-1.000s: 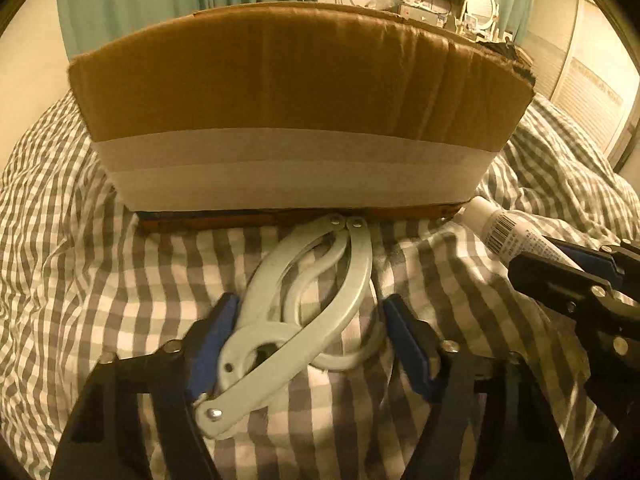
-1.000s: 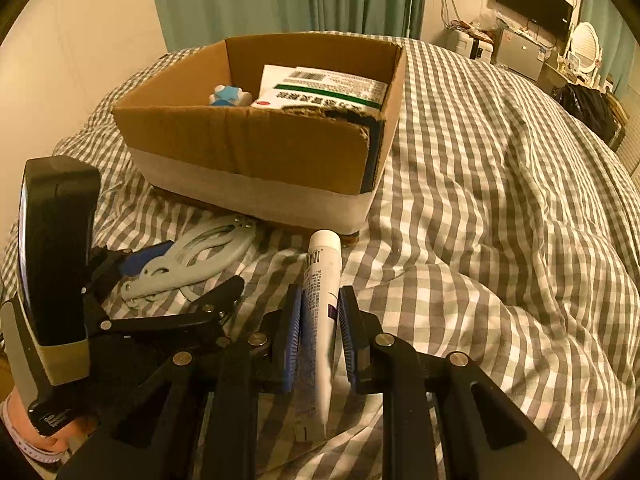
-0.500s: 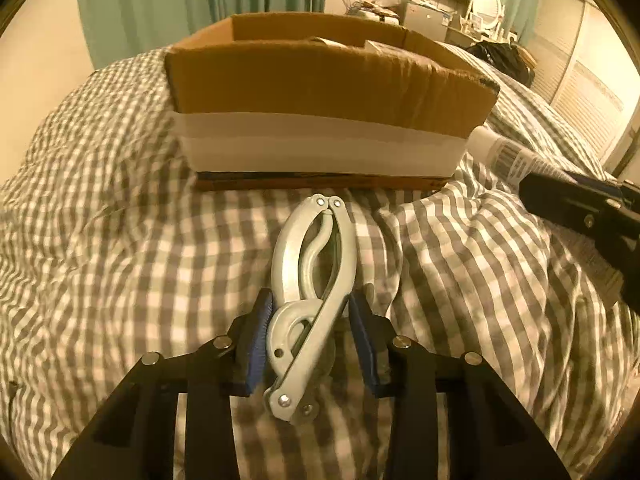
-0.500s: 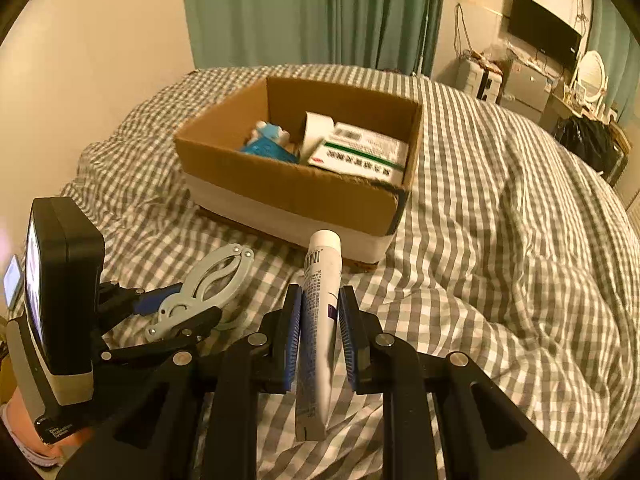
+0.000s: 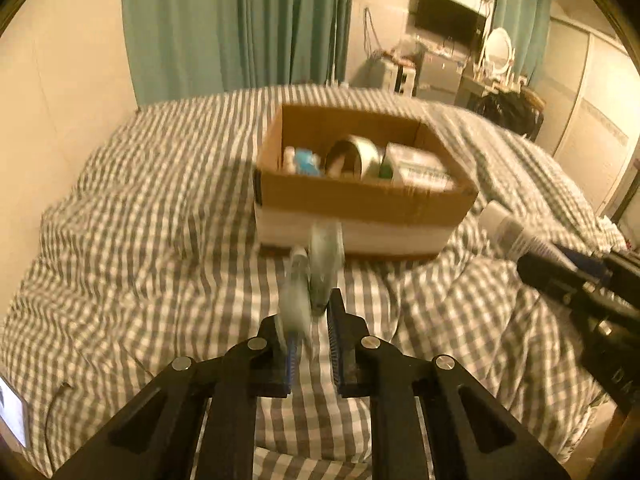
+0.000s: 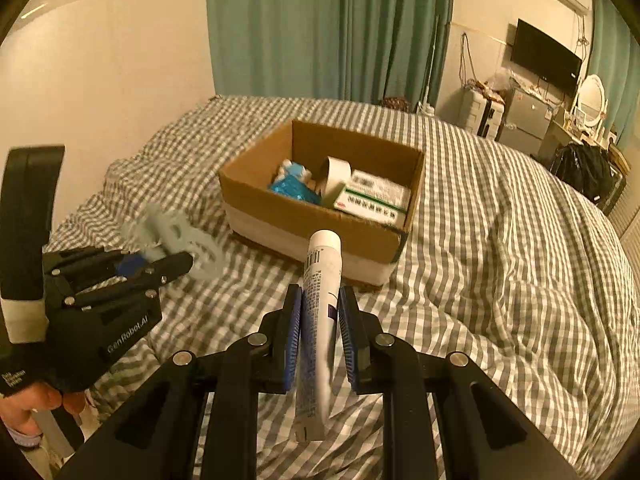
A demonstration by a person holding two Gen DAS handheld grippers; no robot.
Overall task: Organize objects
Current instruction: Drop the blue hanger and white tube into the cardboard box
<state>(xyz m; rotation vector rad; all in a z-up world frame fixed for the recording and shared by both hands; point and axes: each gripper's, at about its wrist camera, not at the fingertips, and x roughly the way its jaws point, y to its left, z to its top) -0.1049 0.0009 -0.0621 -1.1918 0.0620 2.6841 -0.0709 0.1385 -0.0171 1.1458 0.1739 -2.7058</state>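
**Both grippers carrying items toward the box on the bed**

The left gripper (image 5: 310, 344) is clenching a pale folding hanger (image 5: 316, 264), holding it off the checked bedcover (image 5: 132, 240) just short of the near wall of the cardboard box (image 5: 360, 200). The hanger is blurring in both views, so its exact tilt cannot be told; it is pale grey-blue plastic, folded, with its arms sticking forward past the gripper. Only its lower end is sitting between the pads, and that is the risk: a long, light thing held at one end may be swinging or slipping, and its free tip could catch on the box's near wall instead of clearing it.

The box is resting near the middle of the bed and already holding a blue packet (image 6: 294, 192), a roll of tape (image 6: 336, 174) and a white medicine carton (image 6: 374, 198), so free room inside looks limited.

The right gripper (image 6: 320, 340) is grasping a white squeeze tube (image 6: 322, 292) around its middle, cap end pointing at the box, crimped tail hanging toward the camera. The soft tube could be squeezed or pivot between the pads.
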